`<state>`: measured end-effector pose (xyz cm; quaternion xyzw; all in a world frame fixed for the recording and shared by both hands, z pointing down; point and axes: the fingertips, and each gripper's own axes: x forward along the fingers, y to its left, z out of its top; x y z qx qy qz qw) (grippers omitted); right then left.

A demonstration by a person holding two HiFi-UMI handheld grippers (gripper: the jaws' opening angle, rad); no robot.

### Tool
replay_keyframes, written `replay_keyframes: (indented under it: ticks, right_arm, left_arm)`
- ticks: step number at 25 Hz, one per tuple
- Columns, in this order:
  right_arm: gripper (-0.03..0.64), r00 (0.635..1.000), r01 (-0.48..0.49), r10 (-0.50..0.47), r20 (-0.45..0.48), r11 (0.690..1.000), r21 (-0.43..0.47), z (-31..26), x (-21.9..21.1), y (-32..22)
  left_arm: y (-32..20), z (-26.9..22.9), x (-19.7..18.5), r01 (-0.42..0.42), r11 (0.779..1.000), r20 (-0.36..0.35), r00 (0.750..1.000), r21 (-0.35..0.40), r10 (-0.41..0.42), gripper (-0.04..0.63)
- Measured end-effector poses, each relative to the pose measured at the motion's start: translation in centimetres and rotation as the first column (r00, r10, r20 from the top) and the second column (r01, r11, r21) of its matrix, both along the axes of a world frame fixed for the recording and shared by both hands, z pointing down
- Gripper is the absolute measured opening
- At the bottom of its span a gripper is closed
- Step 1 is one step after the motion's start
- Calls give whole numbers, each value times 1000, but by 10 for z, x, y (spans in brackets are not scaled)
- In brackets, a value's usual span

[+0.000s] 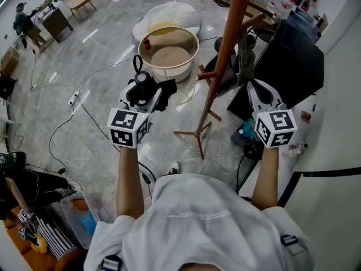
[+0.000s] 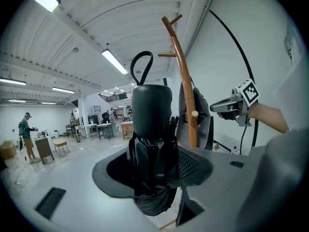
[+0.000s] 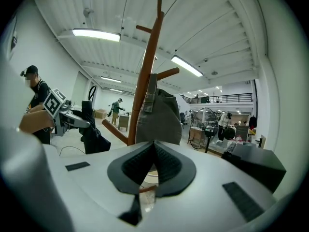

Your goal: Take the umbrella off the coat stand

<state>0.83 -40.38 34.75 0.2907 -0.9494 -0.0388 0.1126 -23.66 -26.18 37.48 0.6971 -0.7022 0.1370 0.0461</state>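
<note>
Above marble floor, left hand-held gripper clamps the umbrella

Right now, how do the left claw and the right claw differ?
The left claw is clamped on the folded black umbrella; the right claw is shut on nothing. The left claw is clear of the coat stand; the right claw faces the grey garment hanging there. Both carry marker cubes.

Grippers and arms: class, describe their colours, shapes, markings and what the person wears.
The left gripper and right gripper have pale grey bodies with dark ribbed pads. Each carries a white cube printed with black square markers. The person wears a pale grey short-sleeved shirt.
</note>
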Motion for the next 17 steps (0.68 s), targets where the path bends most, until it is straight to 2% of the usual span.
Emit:
replay_keyframes:
  ticks: [5,17]
  right_arm:
    - [23,1000,-11,11,-14,1000,-2,3,5,1]
    - [23,999,-20,19,-32,999,-30,17,10,-1]
  left_arm:
    - [-3,-3,7,-17,1000,-7,1000,17,17,242]
    - [-14,4,21,-70,998,-2,998,-1,70,242]
